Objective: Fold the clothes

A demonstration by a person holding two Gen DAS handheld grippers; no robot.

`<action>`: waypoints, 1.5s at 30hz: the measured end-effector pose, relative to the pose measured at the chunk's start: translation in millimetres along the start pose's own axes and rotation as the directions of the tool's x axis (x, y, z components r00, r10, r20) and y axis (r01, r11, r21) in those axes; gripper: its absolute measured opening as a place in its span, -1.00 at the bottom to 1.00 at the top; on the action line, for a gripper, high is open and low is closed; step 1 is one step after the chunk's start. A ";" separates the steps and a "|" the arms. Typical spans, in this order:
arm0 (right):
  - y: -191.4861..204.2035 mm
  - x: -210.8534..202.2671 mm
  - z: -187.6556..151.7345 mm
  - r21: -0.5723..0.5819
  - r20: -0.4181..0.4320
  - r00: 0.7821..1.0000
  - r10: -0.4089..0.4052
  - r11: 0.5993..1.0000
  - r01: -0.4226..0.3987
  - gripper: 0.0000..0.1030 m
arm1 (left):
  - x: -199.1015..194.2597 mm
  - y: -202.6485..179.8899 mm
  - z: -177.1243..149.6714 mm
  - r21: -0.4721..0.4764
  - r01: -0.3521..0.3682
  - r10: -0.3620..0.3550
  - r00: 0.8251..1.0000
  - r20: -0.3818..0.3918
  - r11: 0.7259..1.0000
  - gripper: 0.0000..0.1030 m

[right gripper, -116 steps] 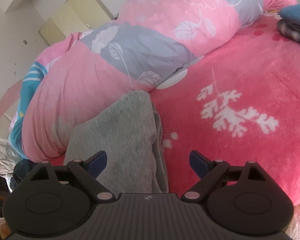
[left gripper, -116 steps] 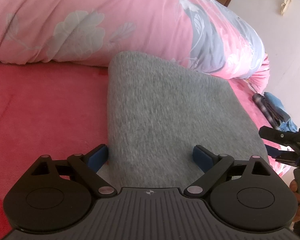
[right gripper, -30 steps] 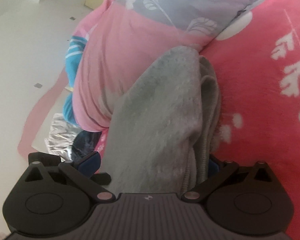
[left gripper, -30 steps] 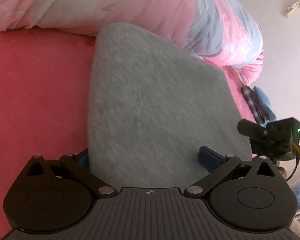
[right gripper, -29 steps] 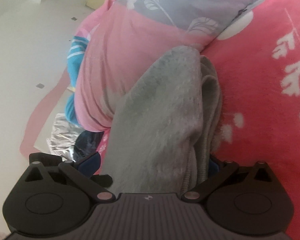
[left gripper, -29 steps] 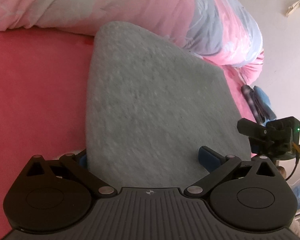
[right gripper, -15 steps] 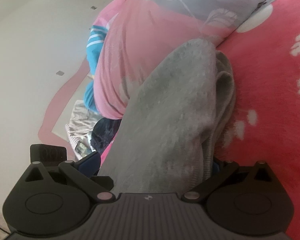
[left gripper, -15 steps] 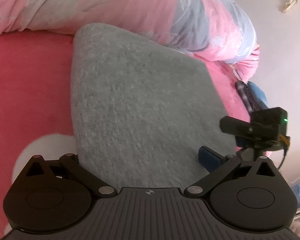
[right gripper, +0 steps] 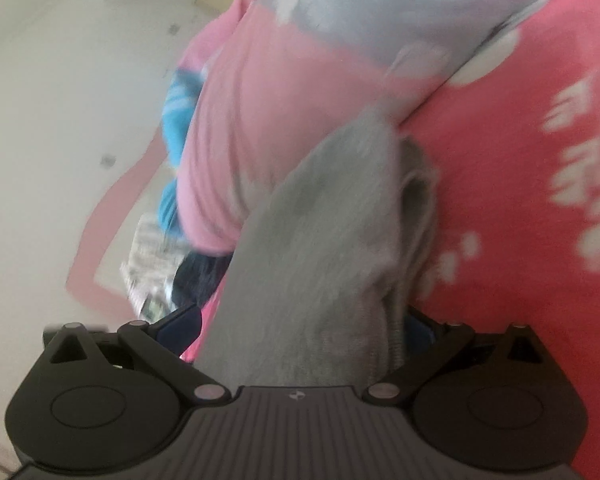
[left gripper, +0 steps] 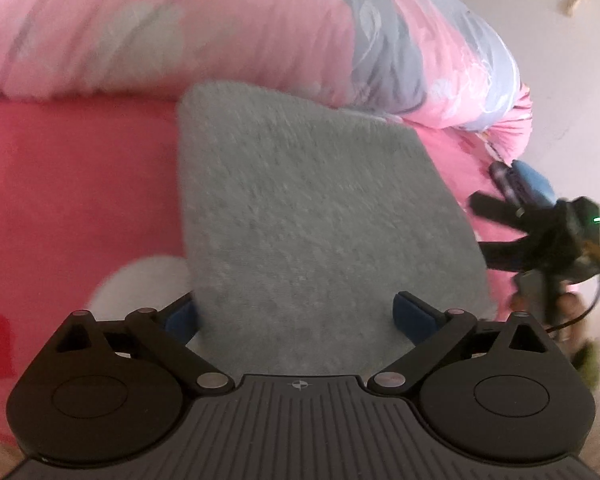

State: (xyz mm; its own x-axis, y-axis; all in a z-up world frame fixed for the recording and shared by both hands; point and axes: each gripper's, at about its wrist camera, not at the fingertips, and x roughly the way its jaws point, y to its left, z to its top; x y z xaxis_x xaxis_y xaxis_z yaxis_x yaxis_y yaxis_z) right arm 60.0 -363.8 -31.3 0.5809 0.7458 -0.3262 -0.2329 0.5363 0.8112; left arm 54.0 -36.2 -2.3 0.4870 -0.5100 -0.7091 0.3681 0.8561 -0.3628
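My left gripper [left gripper: 296, 312] straddles the near edge of the grey garment [left gripper: 312, 216], fingers wide apart, gripping nothing. My right gripper [right gripper: 300, 328] likewise brackets its layered side, spread. The garment lies folded on the red blanket [left gripper: 72, 184] against the pink duvet [left gripper: 220, 28]. Risk: closing on the top layer only, which would peel the fold open.

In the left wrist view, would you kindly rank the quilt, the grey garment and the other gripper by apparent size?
1. Pink floral quilt
2. Grey garment, nearly as large, being nearer the camera
3. Right gripper, clearly smallest
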 end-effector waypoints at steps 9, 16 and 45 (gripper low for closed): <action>64.1 -70.5 -39.6 -0.096 0.288 0.931 -0.226 0.960 0.263 1.00 | -43.5 -6.3 1.0 0.128 -0.125 0.102 0.979 0.175 0.984 0.95; 133.9 -46.7 -67.0 -0.243 0.368 0.860 -0.353 0.857 0.455 0.84 | -17.2 -17.4 7.8 0.148 -0.206 0.179 0.967 0.180 0.967 0.95; 133.9 32.0 -128.8 -0.424 0.400 0.716 -0.571 0.578 0.698 0.15 | 11.6 -14.5 -5.8 0.172 -0.283 0.261 0.955 0.137 0.944 0.98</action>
State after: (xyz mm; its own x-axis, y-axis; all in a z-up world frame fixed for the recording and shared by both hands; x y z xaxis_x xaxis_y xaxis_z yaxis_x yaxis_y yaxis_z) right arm -53.1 -217.2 4.4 0.8614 0.0696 -0.5031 -0.0599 0.9976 0.0355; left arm 49.7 -54.0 -8.8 0.6703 -0.2751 -0.6892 0.3457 0.9376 -0.0381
